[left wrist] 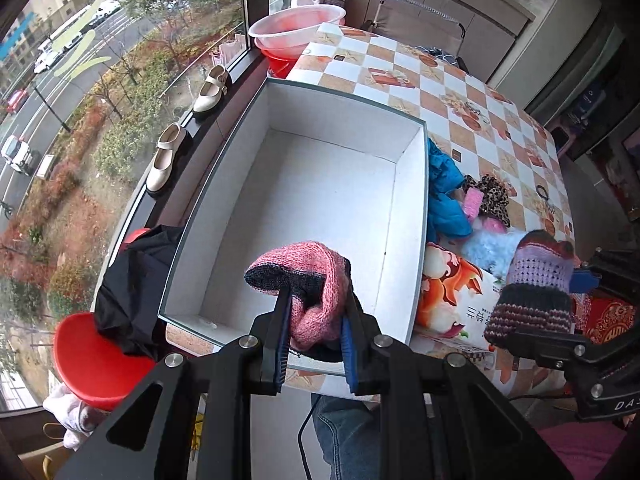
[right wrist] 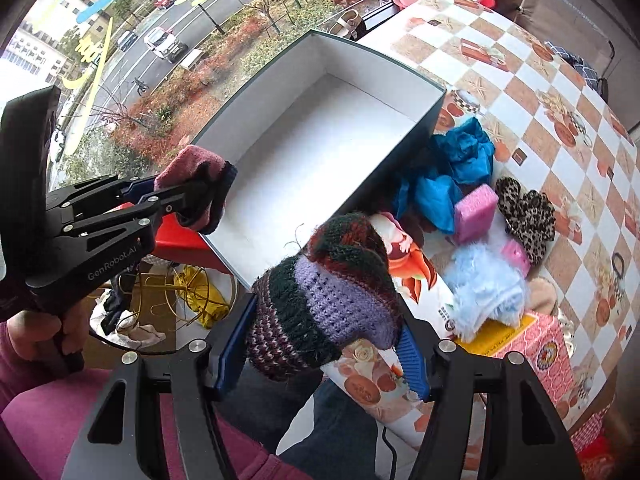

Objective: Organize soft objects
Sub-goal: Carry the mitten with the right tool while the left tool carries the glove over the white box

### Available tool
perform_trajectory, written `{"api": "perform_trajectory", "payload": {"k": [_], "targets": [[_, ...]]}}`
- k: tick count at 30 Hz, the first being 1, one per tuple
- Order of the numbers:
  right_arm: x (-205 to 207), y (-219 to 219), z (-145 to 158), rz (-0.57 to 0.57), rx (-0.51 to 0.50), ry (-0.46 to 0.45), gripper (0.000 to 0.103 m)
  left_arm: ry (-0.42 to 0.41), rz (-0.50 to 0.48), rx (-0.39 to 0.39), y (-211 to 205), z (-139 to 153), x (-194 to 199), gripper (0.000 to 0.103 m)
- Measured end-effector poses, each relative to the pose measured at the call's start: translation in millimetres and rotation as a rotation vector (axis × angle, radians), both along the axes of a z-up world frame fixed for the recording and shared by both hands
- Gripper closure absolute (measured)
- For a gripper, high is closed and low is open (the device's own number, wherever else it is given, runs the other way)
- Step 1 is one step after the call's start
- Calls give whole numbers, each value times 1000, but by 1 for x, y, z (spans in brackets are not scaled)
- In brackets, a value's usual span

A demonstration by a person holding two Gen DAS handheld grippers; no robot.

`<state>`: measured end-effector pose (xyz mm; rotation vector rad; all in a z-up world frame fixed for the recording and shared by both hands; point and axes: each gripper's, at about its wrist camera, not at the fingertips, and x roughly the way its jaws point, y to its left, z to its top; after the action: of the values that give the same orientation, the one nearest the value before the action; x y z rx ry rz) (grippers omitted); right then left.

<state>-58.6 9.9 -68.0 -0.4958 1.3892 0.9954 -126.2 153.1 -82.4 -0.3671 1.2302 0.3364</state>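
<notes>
My left gripper (left wrist: pixel 314 320) is shut on a pink and dark knitted glove (left wrist: pixel 308 280), held over the near end of the white box (left wrist: pixel 412 208). From the right wrist view that glove (right wrist: pixel 198 188) hangs at the box's near left corner (right wrist: pixel 224 248). My right gripper (right wrist: pixel 324 336) is shut on a striped purple, green and maroon knitted glove (right wrist: pixel 332 300), held above the table's near edge, right of the box. The same glove (left wrist: pixel 536 284) shows at the right of the left wrist view. The box (right wrist: pixel 434 100) holds nothing.
On the checked tablecloth (right wrist: pixel 520 64), right of the box, lie a blue cloth (right wrist: pixel 452 172), pink sponge (right wrist: pixel 476 212), leopard scrunchie (right wrist: pixel 524 208), fluffy light-blue item (right wrist: pixel 484 292) and printed packages (right wrist: pixel 536 352). Shoes (left wrist: pixel 168 156) on the sill, red stool (left wrist: pixel 92 360), basins (left wrist: pixel 296 28).
</notes>
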Motion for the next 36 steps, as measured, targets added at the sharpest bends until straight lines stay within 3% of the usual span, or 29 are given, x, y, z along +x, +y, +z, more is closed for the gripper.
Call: {"api": "perform_trajectory", "payload": {"k": [18, 36], "targets": [[21, 80, -6, 85, -36, 12, 38, 67, 33, -69, 33, -34, 22, 79], [44, 99, -20, 86, -47, 46, 38, 122, 9, -102, 40, -50, 40, 79]]}}
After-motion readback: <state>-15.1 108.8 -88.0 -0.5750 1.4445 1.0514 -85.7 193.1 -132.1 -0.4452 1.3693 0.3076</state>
